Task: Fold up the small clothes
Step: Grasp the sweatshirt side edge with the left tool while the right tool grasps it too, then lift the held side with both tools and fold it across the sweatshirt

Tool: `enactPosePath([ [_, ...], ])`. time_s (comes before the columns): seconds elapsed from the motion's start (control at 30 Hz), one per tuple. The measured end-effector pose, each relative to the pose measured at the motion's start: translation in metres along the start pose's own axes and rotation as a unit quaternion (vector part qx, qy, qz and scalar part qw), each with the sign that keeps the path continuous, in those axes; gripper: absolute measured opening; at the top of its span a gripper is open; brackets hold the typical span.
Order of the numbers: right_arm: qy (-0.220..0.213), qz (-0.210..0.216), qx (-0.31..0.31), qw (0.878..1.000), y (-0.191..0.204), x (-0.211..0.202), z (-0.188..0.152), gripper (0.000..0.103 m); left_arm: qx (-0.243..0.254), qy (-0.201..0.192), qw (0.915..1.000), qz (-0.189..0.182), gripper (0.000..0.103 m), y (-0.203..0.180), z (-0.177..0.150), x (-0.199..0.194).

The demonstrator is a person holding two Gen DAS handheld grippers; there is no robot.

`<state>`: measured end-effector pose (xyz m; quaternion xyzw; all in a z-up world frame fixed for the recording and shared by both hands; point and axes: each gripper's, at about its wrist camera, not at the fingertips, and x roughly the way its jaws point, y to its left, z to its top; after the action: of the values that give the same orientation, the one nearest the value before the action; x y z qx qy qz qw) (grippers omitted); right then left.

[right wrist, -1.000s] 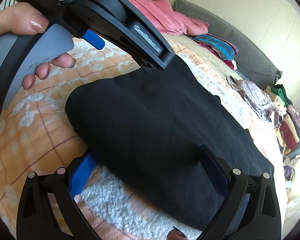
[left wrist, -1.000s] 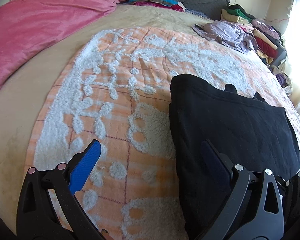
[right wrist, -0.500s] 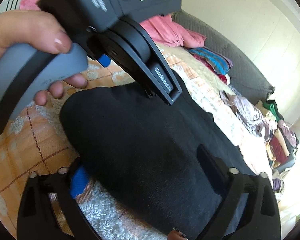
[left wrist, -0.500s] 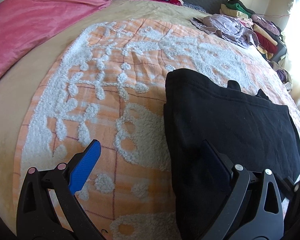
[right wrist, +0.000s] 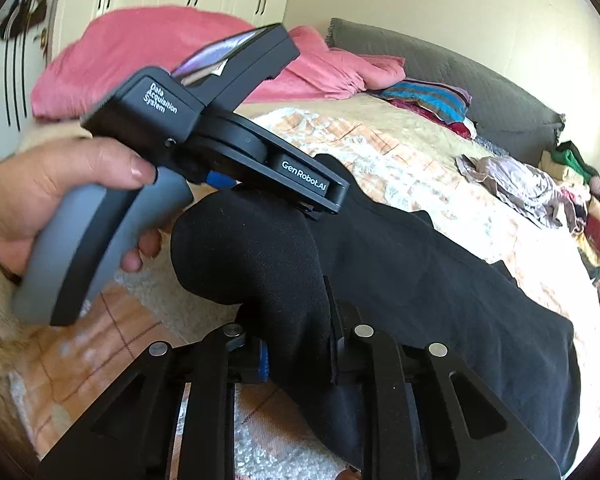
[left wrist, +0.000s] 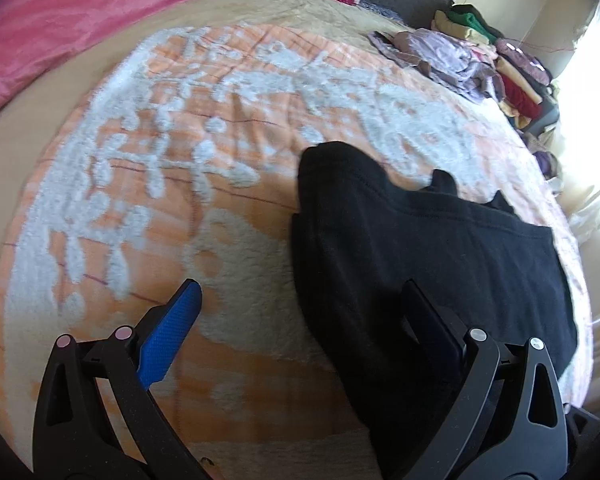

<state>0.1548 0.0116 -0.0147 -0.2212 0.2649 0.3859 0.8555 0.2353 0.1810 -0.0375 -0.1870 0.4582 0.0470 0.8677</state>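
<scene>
R gripper [right wrist: 296,344] just closed, fingers clamped on black garment [right wrist: 420,280] edge on bed [left wrist: 80,168], prob to lift for a fold. L gripper [left wrist: 300,312] fingers apart, straddling its other edge, ready to pinch.

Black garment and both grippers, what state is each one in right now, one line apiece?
Black garment: spread on the bed, near edge bunched and lifted.
Right gripper: its jaws have just been closing, shut on the black garment's near edge.
Left gripper: open; one of its fingers over the garment, nothing pinched.
</scene>
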Motion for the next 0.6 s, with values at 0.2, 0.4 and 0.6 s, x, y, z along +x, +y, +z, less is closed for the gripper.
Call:
enactPosePath([
  [0.2, -0.024, -0.007, 0.01, 1.0, -0.003, -0.022, 0.0, 0.016, -0.013, 0.002, 0.9989, -0.045, 0.082, -0.017, 0.004, -0.001],
  [0.4, -0.042, -0.02, 0.03, 0.998, -0.016, -0.04, -0.004, 0.015, 0.015, -0.018, 0.9979, -0.061, 0.025, -0.049, 0.01, -0.017],
  [0.6, -0.063, -0.034, 0.062, 0.996, -0.031, -0.062, -0.008, 0.014, 0.052, -0.041, 0.9962, -0.057, 0.021, -0.083, 0.018, -0.039],
])
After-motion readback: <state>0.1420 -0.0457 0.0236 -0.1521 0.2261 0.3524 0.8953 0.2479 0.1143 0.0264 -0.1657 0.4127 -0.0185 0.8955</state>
